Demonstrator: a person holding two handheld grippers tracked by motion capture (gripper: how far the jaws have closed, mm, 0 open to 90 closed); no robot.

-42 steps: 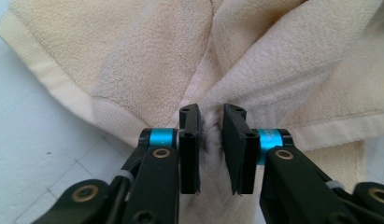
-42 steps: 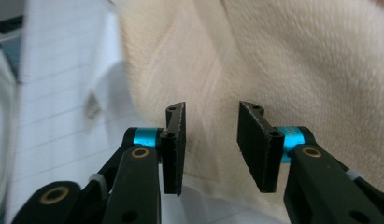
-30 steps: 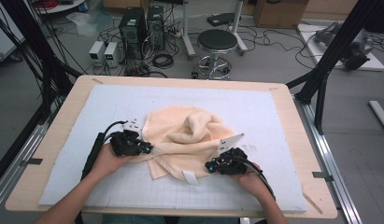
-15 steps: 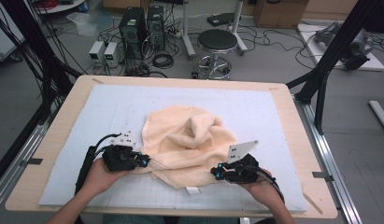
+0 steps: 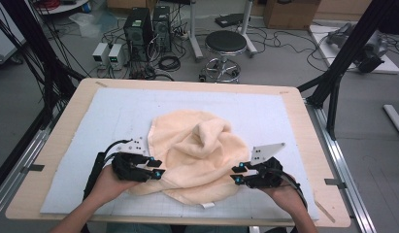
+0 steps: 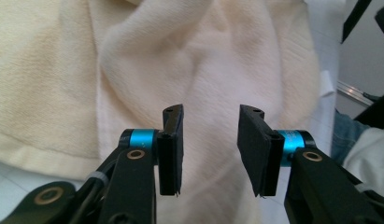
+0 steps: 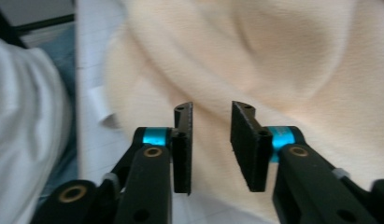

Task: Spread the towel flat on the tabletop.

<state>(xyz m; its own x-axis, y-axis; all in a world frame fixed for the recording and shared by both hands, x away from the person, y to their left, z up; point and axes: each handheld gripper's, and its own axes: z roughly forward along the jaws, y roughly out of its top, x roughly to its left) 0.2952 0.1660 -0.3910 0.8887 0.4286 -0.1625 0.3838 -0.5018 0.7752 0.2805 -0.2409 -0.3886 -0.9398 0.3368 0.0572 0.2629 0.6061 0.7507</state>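
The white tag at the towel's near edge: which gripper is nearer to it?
Right. The right gripper sits just up and right of the white tag; the left gripper is farther away across the towel, at its left edge.

The middle of the pale mat (image 5: 114, 116) is taken up by a rumpled cream towel (image 5: 197, 155), raised to a hump at centre frame. Bare mat is left along the upper, left and right edges.
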